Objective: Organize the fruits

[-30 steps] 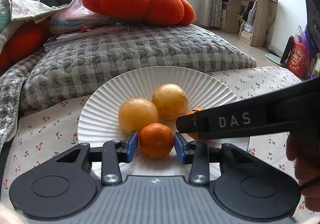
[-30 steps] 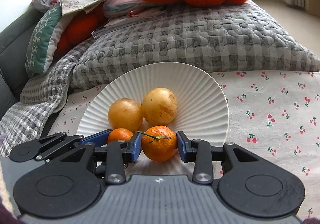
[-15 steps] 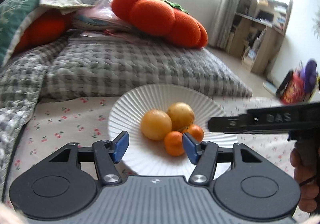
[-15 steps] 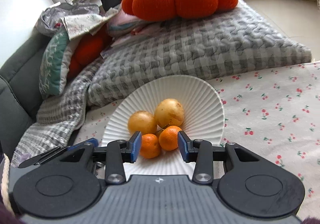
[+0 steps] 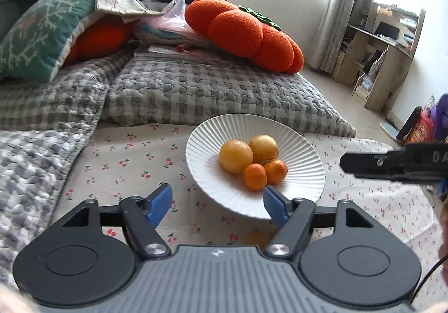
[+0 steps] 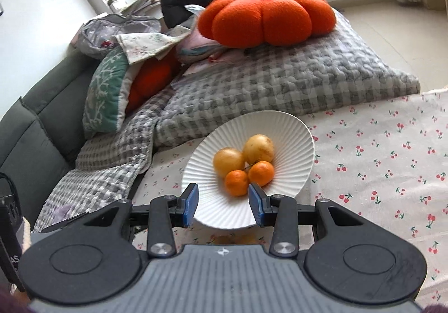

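Left gripper (image 5: 217, 203): jaws stood wide with nothing between them; they had just been opening, and a second before they bracketed the nearer mandarin at close range.
Right gripper (image 6: 223, 202): jaws stood narrow and empty, at about the same gap as a second before, when they flanked the stemmed mandarin.
Near mandarin (image 5: 254, 177): lay on the plate, touching the other mandarin and the front yellow fruit; free of both grippers.
Stemmed mandarin (image 6: 261, 173): lay on the plate just beside the near one, its thin stem pointing toward the yellow fruits.
Yellow fruits: two, the left one (image 5: 235, 156) and the right one (image 5: 263, 149), touching each other behind the mandarins, unmoved since the earlier views.
Plate (image 5: 302, 150): white and ribbed, resting on the cherry-print sheet (image 5: 134, 161); it looked smaller and farther off in both views than a second before, since both grippers had pulled back and up.
Right gripper seen from the left view (image 5: 392, 164): its black finger, which earlier reached over the plate, now hung off to the plate's right, clear of the rim.
Backdrop: grey checked quilt (image 5: 212, 94) behind the plate, pumpkin cushion (image 5: 246, 33) on top of it.
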A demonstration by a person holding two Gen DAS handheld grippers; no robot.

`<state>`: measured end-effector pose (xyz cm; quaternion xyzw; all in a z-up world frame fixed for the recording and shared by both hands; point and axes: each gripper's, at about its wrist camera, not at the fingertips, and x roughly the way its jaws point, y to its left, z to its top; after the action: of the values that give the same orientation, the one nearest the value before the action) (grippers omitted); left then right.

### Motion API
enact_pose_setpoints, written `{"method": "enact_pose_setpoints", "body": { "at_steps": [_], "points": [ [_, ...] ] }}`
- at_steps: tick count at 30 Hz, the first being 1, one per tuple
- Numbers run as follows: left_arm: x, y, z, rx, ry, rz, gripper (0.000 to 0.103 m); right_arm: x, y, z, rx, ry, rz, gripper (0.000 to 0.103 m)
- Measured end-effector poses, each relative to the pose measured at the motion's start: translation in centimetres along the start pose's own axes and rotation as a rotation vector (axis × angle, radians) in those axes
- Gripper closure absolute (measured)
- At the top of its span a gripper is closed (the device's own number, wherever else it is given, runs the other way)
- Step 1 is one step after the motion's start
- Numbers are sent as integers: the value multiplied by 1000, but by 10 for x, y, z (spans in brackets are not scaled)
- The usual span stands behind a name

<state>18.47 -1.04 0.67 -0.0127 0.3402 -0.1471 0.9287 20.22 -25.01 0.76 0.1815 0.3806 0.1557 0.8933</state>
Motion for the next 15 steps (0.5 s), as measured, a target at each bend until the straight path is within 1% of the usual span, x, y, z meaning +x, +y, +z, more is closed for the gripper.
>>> {"method": "enact_pose_setpoints", "body": {
  "at_steps": [3,5,7,9,13,15],
  "points": [
    [-7,-2,-4,0,13,22,30,-10,14,-7,-48,1,-3,66],
    [-10,-1,-8,-6,28,38,30,-15,20,-12,-66,9,-8,59],
    [-13,0,-13,-9,41,65,29,-21,24,-17,-80,15,-10,56],
    [-16,2,-17,-9,54,86,29,-28,27,-21,-92,16,-5,55],
    [-20,3,-24,-16,69,104,28,-36,34,-28,-126,21,-13,46],
    [-20,4,-27,-17,74,113,28,-40,36,-30,-139,22,-15,43]
  ]
}}
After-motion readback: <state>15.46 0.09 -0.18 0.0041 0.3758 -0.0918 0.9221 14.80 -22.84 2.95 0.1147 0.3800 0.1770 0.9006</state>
